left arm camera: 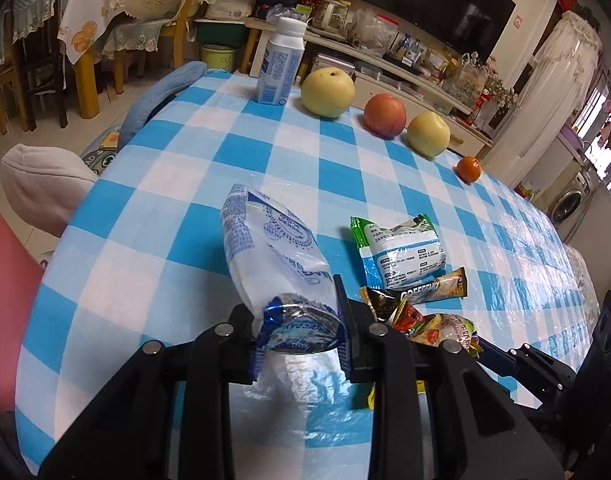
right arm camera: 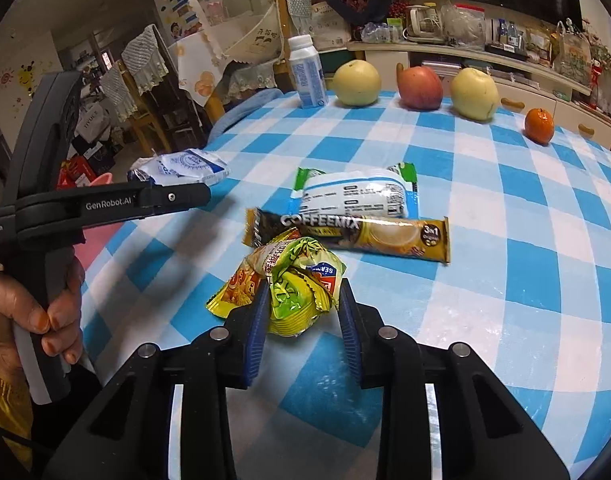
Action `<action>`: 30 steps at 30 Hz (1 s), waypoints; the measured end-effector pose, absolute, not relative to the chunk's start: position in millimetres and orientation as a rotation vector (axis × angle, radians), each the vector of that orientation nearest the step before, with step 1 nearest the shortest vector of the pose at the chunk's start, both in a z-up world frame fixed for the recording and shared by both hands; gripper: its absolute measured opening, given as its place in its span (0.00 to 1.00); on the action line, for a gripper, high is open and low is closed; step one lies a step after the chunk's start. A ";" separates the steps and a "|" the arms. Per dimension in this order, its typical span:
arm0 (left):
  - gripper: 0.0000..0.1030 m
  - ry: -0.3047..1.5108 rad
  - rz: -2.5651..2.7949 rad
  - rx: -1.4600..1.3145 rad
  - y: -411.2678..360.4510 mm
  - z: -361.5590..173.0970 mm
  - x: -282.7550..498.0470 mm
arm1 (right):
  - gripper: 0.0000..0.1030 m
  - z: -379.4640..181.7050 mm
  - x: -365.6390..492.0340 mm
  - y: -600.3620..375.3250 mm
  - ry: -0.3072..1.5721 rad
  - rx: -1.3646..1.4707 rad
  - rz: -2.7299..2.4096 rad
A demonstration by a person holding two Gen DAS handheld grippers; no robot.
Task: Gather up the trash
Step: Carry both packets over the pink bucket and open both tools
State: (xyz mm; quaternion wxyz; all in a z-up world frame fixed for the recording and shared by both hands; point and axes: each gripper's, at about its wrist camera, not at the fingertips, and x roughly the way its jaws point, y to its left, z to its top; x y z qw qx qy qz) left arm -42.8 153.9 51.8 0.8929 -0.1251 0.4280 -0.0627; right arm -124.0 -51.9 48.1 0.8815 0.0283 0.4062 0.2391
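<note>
**Two wrappers in the jaws, two left on the checked cloth**

While the left gripper clamps the crimped end of a blue-and-white plastic wrapper, the rest of that wrapper sticks out forward, clear of the blue-and-white checked tablecloth; pinching the sealed end looks a sensible choice, since the flat seam gives the pads something firm to bite. From the right wrist view the same gripper appears side-on, its casing printed "GenRobot.AI", held by a hand at the frame's left edge.

The right gripper has its blue pads on either side of a crumpled yellow-and-green snack wrapper. The left pad touches the crumple, the right pad sits at its edge, so the fingers are narrowed round it, though I cannot tell whether the grip is firm yet.

Still lying on the cloth, just beyond that crumple, are a long coffee sachet reading "COFFEEMIX" and "3in1", and behind it a green-edged white packet whose small print is too fine to read. These look like the remaining trash.

Along the far edge stand a white bottle with a blue label, two yellow-green fruits, a red apple and a small orange, well apart from the litter and likely not for collecting
</note>
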 end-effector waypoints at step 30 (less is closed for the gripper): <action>0.29 0.644 0.145 -0.465 321.5 107.0 -99.5 | 0.33 124.3 -134.6 83.8 0.723 0.036 0.684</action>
